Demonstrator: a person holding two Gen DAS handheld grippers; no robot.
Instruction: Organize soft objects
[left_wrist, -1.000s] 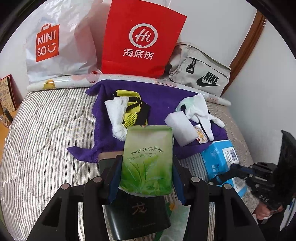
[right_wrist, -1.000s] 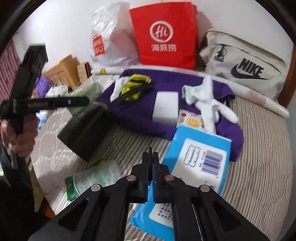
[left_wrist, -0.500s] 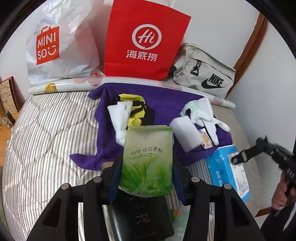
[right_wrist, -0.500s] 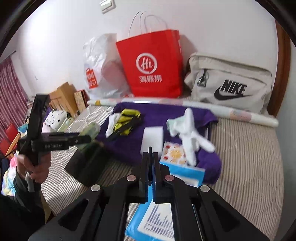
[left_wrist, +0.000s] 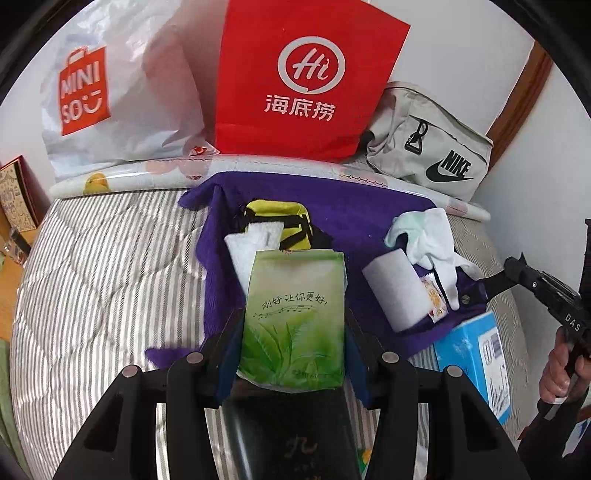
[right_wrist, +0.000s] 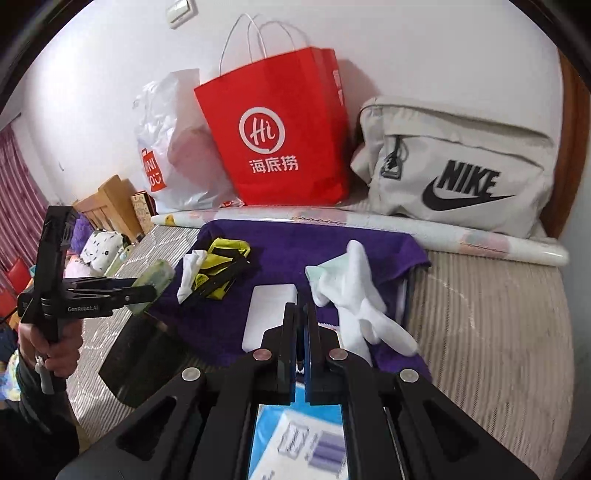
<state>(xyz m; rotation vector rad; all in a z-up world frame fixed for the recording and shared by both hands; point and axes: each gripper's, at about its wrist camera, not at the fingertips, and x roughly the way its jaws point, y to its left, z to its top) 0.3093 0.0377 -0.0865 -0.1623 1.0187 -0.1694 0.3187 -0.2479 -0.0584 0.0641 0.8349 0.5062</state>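
1. Left gripper (left_wrist: 293, 332) clamped on the sides of a soft green tea-leaf-printed tissue pack (left_wrist: 293, 317), carried clear of the striped quilted bedcover (left_wrist: 103, 288); side grip likely chosen so the squashy pack stays flat and upright.
2. Right gripper (right_wrist: 300, 314) fully closed on nothing, hanging just above a white rectangular sponge block (right_wrist: 271, 314) and a crumpled pair of white socks (right_wrist: 354, 295), probably parked out of the way.
3. Ahead of both tools, a purple towel (left_wrist: 354, 218) spread as a collecting spot, holding a yellow-and-black mesh pouch (left_wrist: 275, 214) and a folded white cloth (left_wrist: 247, 251) (soft items grouped there, it seems).
4. Directly below the right gripper, a blue plastic-wrapped tissue packet (right_wrist: 295, 443), partly cut off by the tool's body.
5. Under the left gripper, a dark glossy bag (left_wrist: 295, 435), mostly hidden; its lettering unreadable.
6. Contents of the red paper carrier bag (right_wrist: 280, 129) beyond the towel not visible.
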